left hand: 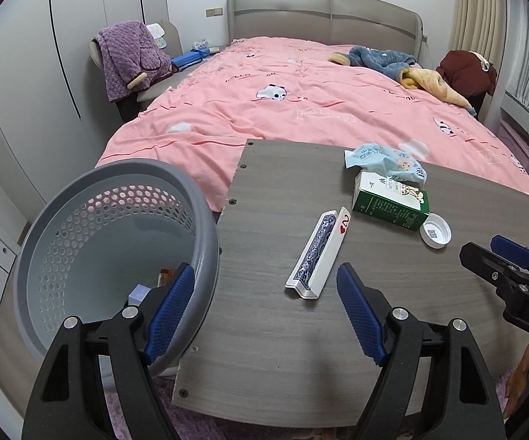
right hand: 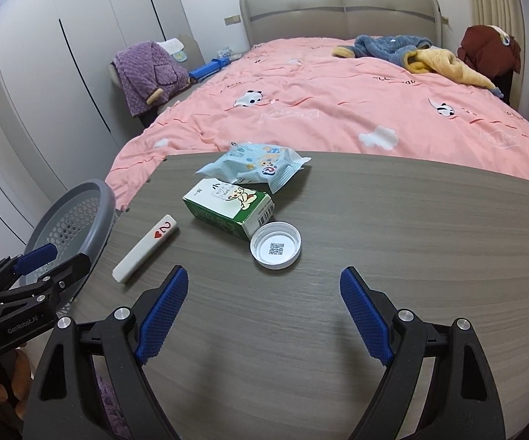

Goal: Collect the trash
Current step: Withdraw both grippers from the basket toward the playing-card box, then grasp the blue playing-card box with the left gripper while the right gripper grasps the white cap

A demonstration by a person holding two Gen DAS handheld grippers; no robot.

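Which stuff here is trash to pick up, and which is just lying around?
Trash job: crumpled light-blue wrapper, green-and-white carton, white plastic cap, folded playing card, grey perforated bin.
Lying about: purple fleece robe, blue pyjamas, pink duvet.

I am in a home bedroom. A wide bed (left hand: 301, 84) with a pink panda-print duvet (right hand: 337, 110) and a padded grey headboard (left hand: 323, 14) fills the room. Left of the bed stand tall white wardrobe doors (left hand: 44, 73) and a chair draped with a purple fleece robe (left hand: 128, 55). Soft pyjamas (right hand: 411, 51) lie near the headboard. Right of the bed hang what look like curtains (left hand: 477, 11).
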